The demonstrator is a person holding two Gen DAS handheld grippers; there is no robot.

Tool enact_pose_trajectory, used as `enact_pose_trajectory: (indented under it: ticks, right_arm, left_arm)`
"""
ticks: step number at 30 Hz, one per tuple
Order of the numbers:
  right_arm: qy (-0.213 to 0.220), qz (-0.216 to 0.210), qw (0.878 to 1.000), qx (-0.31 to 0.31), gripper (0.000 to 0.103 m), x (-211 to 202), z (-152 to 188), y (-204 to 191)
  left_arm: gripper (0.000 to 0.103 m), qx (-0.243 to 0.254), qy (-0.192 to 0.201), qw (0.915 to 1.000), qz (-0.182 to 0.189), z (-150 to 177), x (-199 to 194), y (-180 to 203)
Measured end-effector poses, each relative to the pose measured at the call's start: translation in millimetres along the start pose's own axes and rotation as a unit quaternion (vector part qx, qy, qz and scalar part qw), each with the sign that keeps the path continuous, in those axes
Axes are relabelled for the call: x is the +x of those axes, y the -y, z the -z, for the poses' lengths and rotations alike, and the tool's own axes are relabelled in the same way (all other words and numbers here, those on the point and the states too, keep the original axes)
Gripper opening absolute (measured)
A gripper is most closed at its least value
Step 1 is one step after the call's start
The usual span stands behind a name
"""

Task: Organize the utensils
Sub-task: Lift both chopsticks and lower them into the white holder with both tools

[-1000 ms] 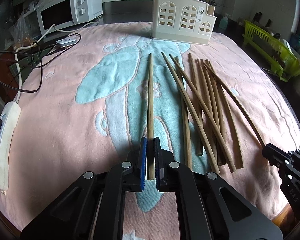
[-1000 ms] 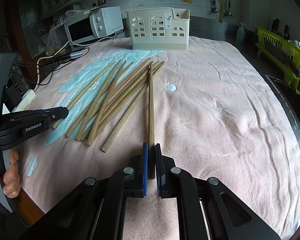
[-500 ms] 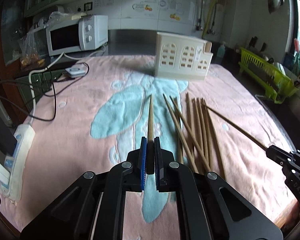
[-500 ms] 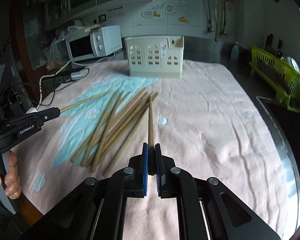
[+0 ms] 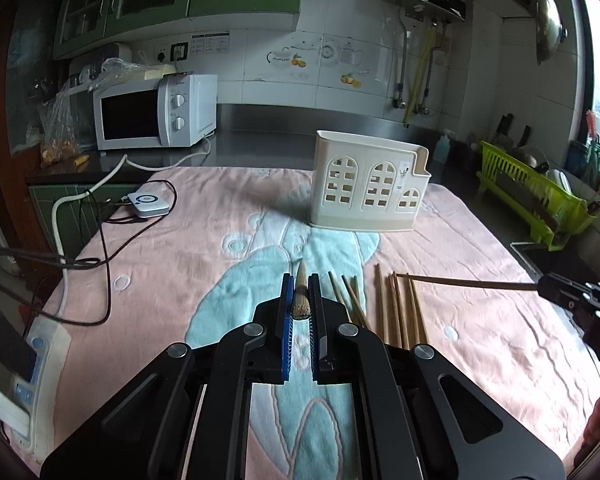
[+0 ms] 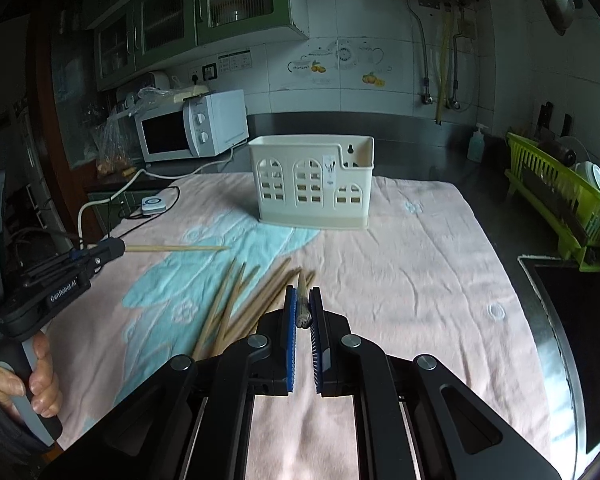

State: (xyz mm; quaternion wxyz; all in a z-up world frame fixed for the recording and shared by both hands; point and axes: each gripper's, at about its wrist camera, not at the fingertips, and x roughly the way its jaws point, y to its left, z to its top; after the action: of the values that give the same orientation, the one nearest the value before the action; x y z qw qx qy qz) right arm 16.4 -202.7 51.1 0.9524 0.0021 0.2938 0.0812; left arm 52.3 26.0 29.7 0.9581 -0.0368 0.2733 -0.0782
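My left gripper point(image 5: 300, 285) is shut on a wooden chopstick point(image 5: 300, 296) that points straight away from the camera, lifted off the towel. My right gripper point(image 6: 303, 298) is shut on another chopstick point(image 6: 302, 304), also raised and seen end-on. Each held stick shows sideways in the other view: the left one point(image 6: 176, 248) and the right one point(image 5: 464, 282). Several loose chopsticks point(image 5: 396, 312) lie in a pile on the pink towel point(image 5: 172, 280) between the two grippers. A cream utensil holder point(image 5: 368, 186) with arched cut-outs stands upright at the far side of the towel.
A white microwave point(image 5: 152, 111) sits at the back left, with cables and a small white device point(image 5: 147, 204) on the towel's left edge. A power strip point(image 5: 24, 376) lies at the near left. A green dish rack point(image 5: 536, 196) stands off the right edge.
Both grippers rose off the towel with their chopsticks and tilted up toward level. The sticks now hang in the air, and the holder and wall fill more of the view.
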Motion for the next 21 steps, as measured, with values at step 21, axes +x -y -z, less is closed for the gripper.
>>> enact_pose_trajectory:
  ticks: [21]
  right_arm:
    - [-0.005, -0.042, 0.999, -0.023, 0.007, 15.1, -112.5, 37.9]
  left_arm:
    - [0.005, -0.009, 0.004, 0.9997, 0.023, -82.4, 14.7, -9.9]
